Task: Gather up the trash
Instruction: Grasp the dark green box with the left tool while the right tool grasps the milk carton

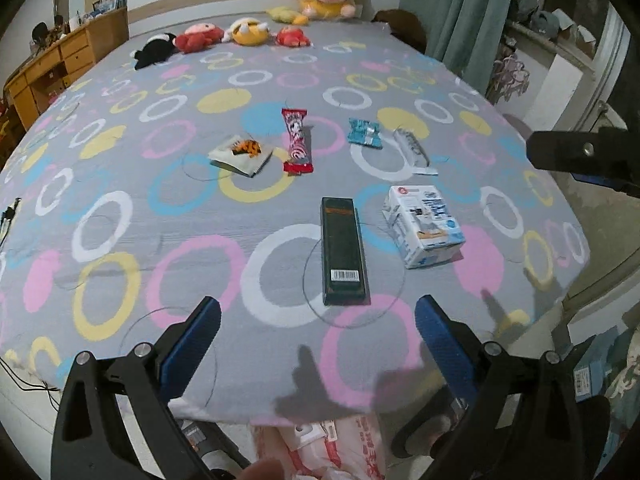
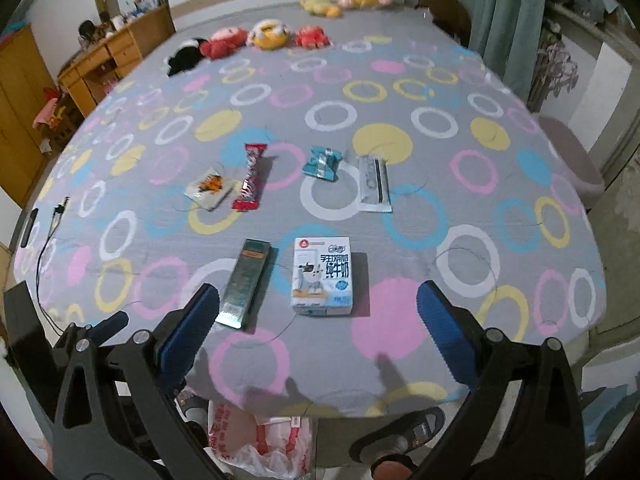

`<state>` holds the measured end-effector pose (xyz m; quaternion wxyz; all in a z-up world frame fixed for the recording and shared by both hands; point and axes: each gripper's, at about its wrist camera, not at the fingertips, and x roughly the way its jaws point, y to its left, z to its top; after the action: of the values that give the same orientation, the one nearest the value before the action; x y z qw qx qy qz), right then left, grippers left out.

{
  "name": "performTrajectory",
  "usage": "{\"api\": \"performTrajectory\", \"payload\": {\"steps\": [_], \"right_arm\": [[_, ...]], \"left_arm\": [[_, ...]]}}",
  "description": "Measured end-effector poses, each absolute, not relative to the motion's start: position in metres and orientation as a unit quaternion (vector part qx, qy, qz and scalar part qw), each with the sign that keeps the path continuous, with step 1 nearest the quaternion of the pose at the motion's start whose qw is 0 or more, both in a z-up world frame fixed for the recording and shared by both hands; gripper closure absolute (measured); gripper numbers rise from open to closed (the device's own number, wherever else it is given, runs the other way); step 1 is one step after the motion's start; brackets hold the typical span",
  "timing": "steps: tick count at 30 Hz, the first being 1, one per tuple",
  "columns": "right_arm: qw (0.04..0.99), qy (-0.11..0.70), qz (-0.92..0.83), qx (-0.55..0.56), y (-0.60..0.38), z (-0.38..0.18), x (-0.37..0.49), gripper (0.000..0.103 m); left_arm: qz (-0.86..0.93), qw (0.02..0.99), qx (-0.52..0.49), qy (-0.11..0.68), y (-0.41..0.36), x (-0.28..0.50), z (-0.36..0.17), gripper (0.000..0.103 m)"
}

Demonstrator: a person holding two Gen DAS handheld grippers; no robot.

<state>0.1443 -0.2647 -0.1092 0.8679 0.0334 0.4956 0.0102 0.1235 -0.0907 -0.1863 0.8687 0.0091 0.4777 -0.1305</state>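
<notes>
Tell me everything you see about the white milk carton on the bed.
The white rectangular cardboard milk carton lies flat on the grey circle-patterned bedspread, printed face up with blue trim, Chinese lettering and a red round logo at its far end. It looks slightly dented. The long dark green box lies just left, apart from it. Nothing grips it.

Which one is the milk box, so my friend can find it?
Look at the near edge of the bed. Two boxes lie there: a dark green box and, to its right, the milk box. It is the white and blue one.
</notes>
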Motion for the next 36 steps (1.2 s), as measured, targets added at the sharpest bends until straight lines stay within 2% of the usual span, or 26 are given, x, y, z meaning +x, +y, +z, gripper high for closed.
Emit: {"api": "performTrajectory", "payload": {"steps": [15, 36], "right_arm": [[0.813, 0.580, 0.006, 0.039, -0.273, -0.185, 0.222, 0.007], [0.762, 0.646, -0.003, 0.042, -0.271, -0.253, 0.260, 0.007]], "left_arm": [[-0.115, 0.862, 0.028, 0.492, -0.119, 0.169, -0.241, 0.008], [-0.120, 0.860, 0.032, 0.495, -0.138, 0.198, -0.271, 0.008]]}}
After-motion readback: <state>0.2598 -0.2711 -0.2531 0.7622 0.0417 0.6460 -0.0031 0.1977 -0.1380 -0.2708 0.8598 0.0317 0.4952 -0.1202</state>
